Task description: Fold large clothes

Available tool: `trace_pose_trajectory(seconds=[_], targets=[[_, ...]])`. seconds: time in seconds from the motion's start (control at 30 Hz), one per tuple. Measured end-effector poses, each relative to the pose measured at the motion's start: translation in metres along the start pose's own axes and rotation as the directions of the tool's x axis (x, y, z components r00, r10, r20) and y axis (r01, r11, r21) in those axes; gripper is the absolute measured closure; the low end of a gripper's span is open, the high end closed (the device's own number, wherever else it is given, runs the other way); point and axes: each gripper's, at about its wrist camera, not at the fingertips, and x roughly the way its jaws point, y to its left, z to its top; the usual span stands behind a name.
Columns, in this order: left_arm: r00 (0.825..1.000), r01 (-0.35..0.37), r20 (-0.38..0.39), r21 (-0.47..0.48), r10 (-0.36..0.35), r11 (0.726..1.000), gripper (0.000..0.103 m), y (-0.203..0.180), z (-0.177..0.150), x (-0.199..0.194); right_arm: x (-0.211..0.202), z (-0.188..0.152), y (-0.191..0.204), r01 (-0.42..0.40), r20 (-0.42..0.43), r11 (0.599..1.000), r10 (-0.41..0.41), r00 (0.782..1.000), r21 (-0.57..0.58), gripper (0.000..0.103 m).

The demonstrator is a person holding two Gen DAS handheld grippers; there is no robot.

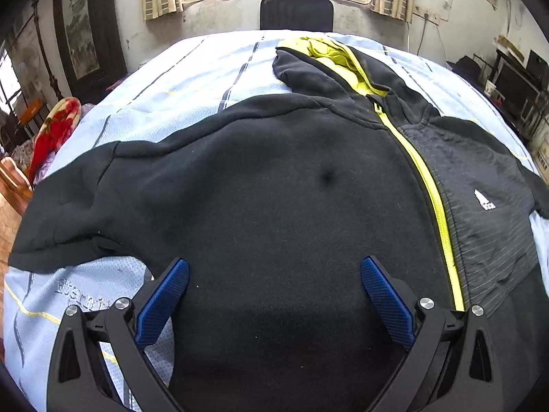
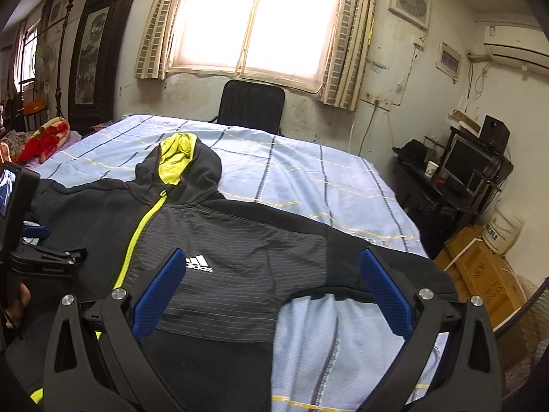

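Note:
A black hooded jacket with a yellow-green zipper and hood lining lies face up, spread flat on the light blue striped bedsheet. My left gripper is open and empty just above the jacket's left chest. In the right wrist view the jacket shows its white logo, and my right gripper is open and empty above its striped panel and sleeve. The left gripper also shows at the left edge of the right wrist view.
A black chair stands behind the bed under the window. A red floral blanket lies at the far left. A dark desk with a monitor and cardboard boxes stand to the right of the bed.

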Motion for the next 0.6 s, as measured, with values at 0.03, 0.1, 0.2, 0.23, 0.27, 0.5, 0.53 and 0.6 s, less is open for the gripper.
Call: trace_pose_trajectory(seconds=[0.03,0.1,0.2,0.23,0.27,0.5,0.53,0.6], targets=[[1.000,-0.003,-0.002,0.004,0.003,1.000,0.003,-0.001,0.000,-0.001,-0.001,0.000,0.000,0.003,0.001,1.000,-0.003,1.000,-0.003,0.004],[1.000,-0.008,-0.016,0.039,0.009,0.999,0.003,-0.002,0.003,-0.003,-0.002,-0.002,-0.002,0.017,-0.003,1.000,-0.017,1.000,-0.012,0.004],[0.995,-0.086,0.048,0.079,0.082,0.993,0.003,0.004,0.007,-0.019,-0.006,-0.005,-0.004,0.056,0.002,0.998,-0.056,0.998,-0.042,0.004],[0.994,-0.095,0.063,0.080,0.091,0.992,0.003,0.009,0.010,-0.025,-0.007,-0.006,-0.005,0.070,0.002,0.996,-0.070,0.998,-0.055,0.004],[0.994,-0.091,0.065,0.076,0.086,0.993,0.003,0.014,0.013,-0.028,-0.006,-0.006,-0.005,0.077,0.000,0.995,-0.077,0.997,-0.062,0.004],[0.992,-0.094,0.090,0.028,0.091,0.995,0.003,0.036,0.049,-0.043,0.010,-0.002,0.000,0.097,-0.029,0.990,-0.101,0.994,-0.106,0.004],[0.992,-0.089,0.095,0.031,0.086,0.996,0.003,0.034,0.052,-0.044,0.011,-0.002,0.001,0.098,-0.033,0.989,-0.103,0.994,-0.112,0.004],[0.992,-0.077,0.108,0.048,0.071,0.996,0.003,0.027,0.058,-0.045,0.018,0.000,0.005,0.103,-0.043,0.986,-0.110,0.993,-0.131,0.004]])
